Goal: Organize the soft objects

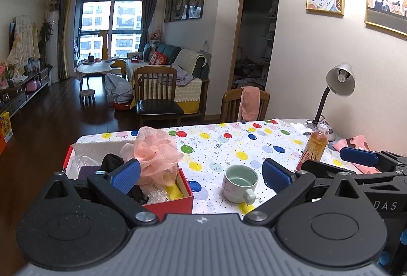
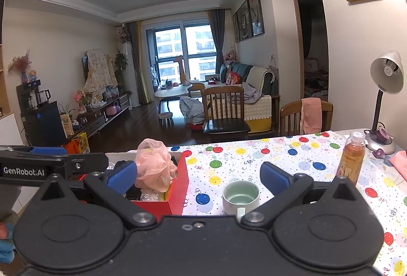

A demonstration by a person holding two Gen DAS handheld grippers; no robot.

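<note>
A red box (image 1: 187, 197) (image 2: 179, 187) stands at the table's near left. In it lie a pink mesh bath pouf (image 1: 152, 154) (image 2: 152, 164), a black soft item (image 1: 112, 161), a yellow piece (image 1: 174, 192) and clear wrap. My left gripper (image 1: 201, 174) is open and empty, above the box's right edge and a cup. My right gripper (image 2: 198, 178) is open and empty, at about the same place. Its blue finger also shows at the right in the left wrist view (image 1: 358, 157). A pink cloth (image 1: 356, 146) (image 2: 399, 161) lies at the table's right.
A pale green cup (image 1: 240, 183) (image 2: 240, 195) stands between the fingers. An orange drink bottle (image 1: 314, 146) (image 2: 352, 156) and a desk lamp (image 1: 339, 82) (image 2: 386, 77) stand at the right by the wall. The balloon tablecloth (image 1: 229, 146) covers the table. Wooden chairs (image 1: 157, 95) stand beyond.
</note>
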